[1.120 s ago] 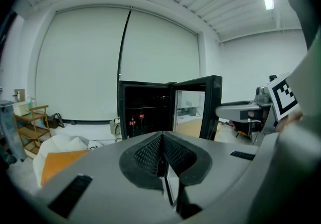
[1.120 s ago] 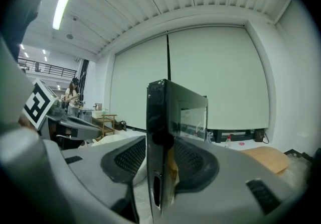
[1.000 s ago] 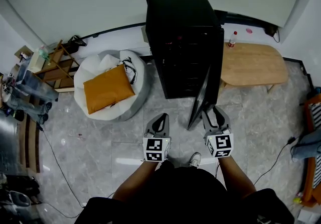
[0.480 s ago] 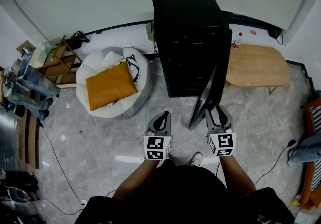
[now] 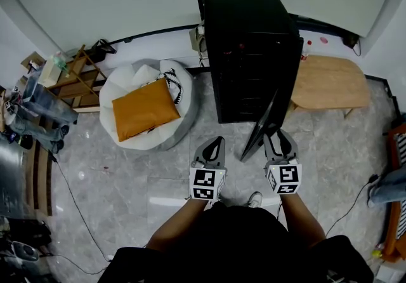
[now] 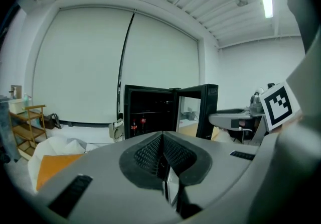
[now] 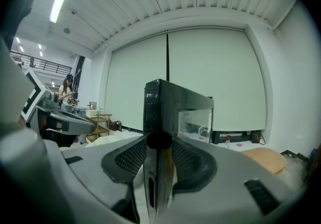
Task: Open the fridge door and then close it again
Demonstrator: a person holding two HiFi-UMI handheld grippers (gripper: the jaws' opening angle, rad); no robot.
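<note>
Clamping fridge door [image 5: 261, 126] edge still: right gripper [image 5: 280, 136] fingers; left gripper [image 5: 217, 142] fingers closed, empty.

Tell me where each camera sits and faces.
Head view: on the person's head, steeply down at the fridge, its open door, left gripper, right gripper, arms.
Left gripper view: on the left gripper, over shut empty jaws toward the fridge's open front.
Right gripper view: on the right gripper, jaws clamped on the door's edge.
Shared: all three show the door.
</note>
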